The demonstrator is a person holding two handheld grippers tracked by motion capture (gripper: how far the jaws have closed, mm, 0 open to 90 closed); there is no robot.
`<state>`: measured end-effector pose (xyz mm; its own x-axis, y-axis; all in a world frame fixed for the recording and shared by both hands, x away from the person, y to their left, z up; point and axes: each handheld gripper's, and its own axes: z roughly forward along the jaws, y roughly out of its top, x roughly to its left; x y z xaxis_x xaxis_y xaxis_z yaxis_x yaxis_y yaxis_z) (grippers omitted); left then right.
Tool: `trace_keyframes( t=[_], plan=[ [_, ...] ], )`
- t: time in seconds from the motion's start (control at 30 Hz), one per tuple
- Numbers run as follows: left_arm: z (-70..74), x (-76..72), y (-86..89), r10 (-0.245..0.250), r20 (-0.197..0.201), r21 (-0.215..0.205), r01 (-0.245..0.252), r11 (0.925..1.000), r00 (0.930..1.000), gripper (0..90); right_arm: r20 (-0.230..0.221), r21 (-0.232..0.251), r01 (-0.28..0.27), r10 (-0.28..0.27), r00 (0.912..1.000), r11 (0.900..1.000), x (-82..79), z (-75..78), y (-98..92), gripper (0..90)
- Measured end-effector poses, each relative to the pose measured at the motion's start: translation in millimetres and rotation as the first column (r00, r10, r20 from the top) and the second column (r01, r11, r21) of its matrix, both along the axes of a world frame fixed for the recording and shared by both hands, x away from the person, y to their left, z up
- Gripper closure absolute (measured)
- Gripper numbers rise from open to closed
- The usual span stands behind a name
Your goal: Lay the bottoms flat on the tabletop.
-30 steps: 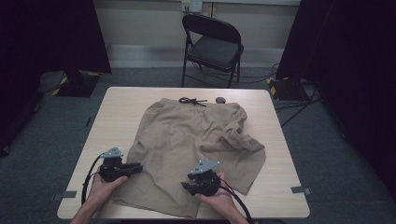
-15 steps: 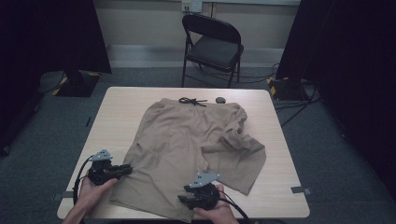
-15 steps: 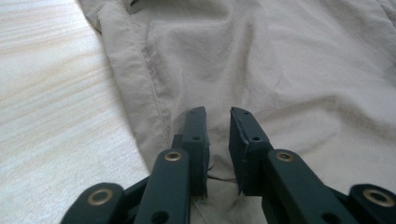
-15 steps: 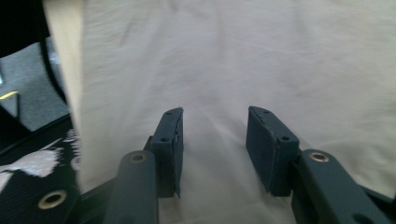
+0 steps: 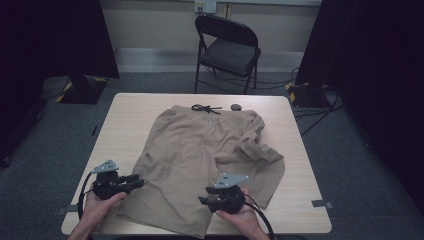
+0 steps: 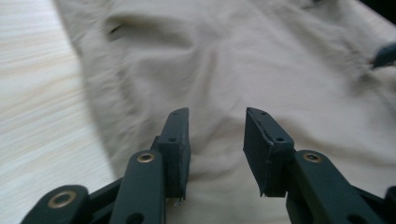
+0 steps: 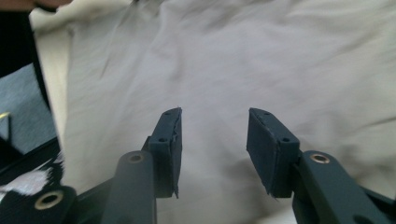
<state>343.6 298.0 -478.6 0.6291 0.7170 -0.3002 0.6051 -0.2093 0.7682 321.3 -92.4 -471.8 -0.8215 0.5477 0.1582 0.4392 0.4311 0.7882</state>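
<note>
A pair of tan shorts (image 5: 200,150) lies spread on the wooden table (image 5: 125,125), waistband and black drawstring (image 5: 206,108) at the far side, legs toward me. My left gripper (image 5: 138,182) sits at the left edge of the near left leg. Its jaws have just been opening and stand apart over the cloth (image 6: 261,60), with nothing between the pads; in its own view the gripper (image 6: 217,140) hovers just above the fabric. My right gripper (image 5: 204,201) is over the near hem, open too (image 7: 215,144), with wrinkled cloth (image 7: 280,56) beneath and none pinched.
A small dark round object (image 5: 236,106) lies on the table beside the drawstring. A black folding chair (image 5: 230,50) stands beyond the far edge. The right leg of the shorts is bunched in folds (image 5: 255,150). Bare wood runs along the table's left and right sides.
Both hands drew toward the front edge and the near leg of the shorts stretched out with them. The left jaws have let go of the cloth and stand wider.
</note>
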Motion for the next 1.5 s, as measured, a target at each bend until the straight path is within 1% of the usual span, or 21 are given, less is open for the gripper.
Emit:
trace_keyframes(
  t=[0.13,0.17,0.23,0.33,0.43,0.5,0.57,0.73,0.83,0.87,0.93,1.0,1.03,1.07,1.1,1.13,1.23,1.27,1.33,1.4,1.5],
  plan=[
    [6.2,-1.0,-10.9,-0.021,0.006,-0.018,0.021,0.9996,0.9998,60.2,0.012,0.015,0.043,-0.043,0.9990,0.999,6.9,6.3,-13.1,55.2],
    [9.7,-0.9,-17.6,-0.034,0.013,-0.021,0.034,0.9992,0.9993,60.1,0.017,0.023,0.077,-0.078,0.9968,0.997,11.1,8.5,-24.6,54.9],
    [13.6,0.0,-24.3,-0.049,0.016,-0.028,0.050,0.9984,0.9987,60.1,0.016,0.032,0.105,-0.105,0.9943,0.994,13.9,9.5,-34.5,54.7],
    [23.8,1.9,-37.3,-0.079,0.024,-0.062,0.081,0.9948,0.9965,60.2,0.017,0.034,0.147,-0.147,0.9889,0.989,17.4,12.4,-51.3,54.0],
    [39.4,6.5,-52.8,-0.111,0.051,-0.055,0.114,0.9919,0.9925,60.3,0.025,0.005,0.167,-0.167,0.9857,0.986,22.9,18.8,-64.7,52.0],
    [48.8,11.0,-63.6,-0.128,0.065,-0.057,0.132,0.9896,0.9896,60.7,0.031,0.004,0.190,-0.190,0.9814,0.982,27.7,25.6,-75.3,50.9],
    [54.5,16.7,-74.8,-0.122,0.060,-0.057,0.125,0.9905,0.9907,65.2,0.037,0.012,0.218,-0.218,0.9752,0.976,32.4,30.2,-86.7,49.4],
    [51.6,27.8,-101.4,-0.170,0.064,-0.045,0.173,0.9839,0.9834,62.6,0.016,0.030,0.313,-0.314,0.9494,0.949,38.8,21.7,-117.1,46.9],
    [35.5,33.4,-115.4,-0.187,0.045,-0.041,0.188,0.9812,0.9814,59.2,0.010,0.024,0.364,-0.365,0.9311,0.931,37.6,13.0,-131.7,44.7],
    [31.8,34.0,-116.7,-0.191,0.039,-0.034,0.193,0.9807,0.9807,57.5,0.006,0.023,0.385,-0.385,0.9227,0.923,37.3,9.7,-137.8,43.6],
    [23.4,33.8,-118.5,-0.190,0.029,-0.011,0.190,0.9816,0.9814,52.4,0.004,0.019,0.409,-0.409,0.9127,0.913,37.9,5.3,-145.9,41.6],
    [14.0,32.7,-116.2,-0.187,0.014,-0.017,0.187,0.9823,0.9823,49.5,-0.005,0.013,0.441,-0.441,0.8975,0.897,39.5,1.1,-154.7,39.9],
    [14.0,32.7,-116.2,-0.187,0.014,-0.017,0.187,0.9823,0.9823,48.6,-0.005,0.013,0.441,-0.441,0.8975,0.897,39.5,1.1,-154.7,39.9],
    [7.8,31.4,-115.0,-0.177,0.004,-0.006,0.177,0.9841,0.9841,48.6,-0.012,0.011,0.454,-0.454,0.8908,0.891,40.8,-1.2,-159.0,39.7],
    [3.6,30.4,-113.7,-0.163,0.010,0.013,0.163,0.9866,0.9866,46.7,-0.014,-0.006,0.476,-0.476,0.8792,0.879,42.9,-5.1,-163.9,38.8],
    [-3.6,30.4,-112.8,-0.155,-0.016,0.003,0.155,0.9879,0.9878,44.1,-0.022,-0.030,0.492,-0.493,0.8697,0.870,44.2,-10.6,-167.2,38.7],
    [-5.9,30.5,-113.7,-0.155,-0.013,0.055,0.156,0.9863,0.9878,40.2,-0.025,-0.041,0.513,-0.514,0.8572,0.857,45.5,-14.1,-171.2,37.5],
    [-6.7,31.0,-113.1,-0.159,-0.023,0.042,0.159,0.9863,0.9871,38.9,-0.023,-0.041,0.522,-0.523,0.8521,0.852,46.2,-14.6,-173.3,36.9],
    [-9.3,30.8,-114.1,-0.152,-0.019,0.056,0.153,0.9866,0.9881,38.6,-0.025,-0.034,0.547,-0.548,0.8362,0.836,47.8,-15.6,-179.8,36.4],
    [-12.0,30.0,-115.8,-0.147,-0.014,0.058,0.147,0.9874,0.9891,38.5,-0.023,-0.042,0.564,-0.565,0.8247,0.825,48.7,-17.0,-184.9,36.1],
    [-16.4,29.5,-117.2,-0.147,-0.021,0.083,0.148,0.9855,0.9890,38.4,-0.023,-0.062,0.578,-0.581,0.8139,0.813,49.7,-19.9,-189.7,36.4]
  ],
)
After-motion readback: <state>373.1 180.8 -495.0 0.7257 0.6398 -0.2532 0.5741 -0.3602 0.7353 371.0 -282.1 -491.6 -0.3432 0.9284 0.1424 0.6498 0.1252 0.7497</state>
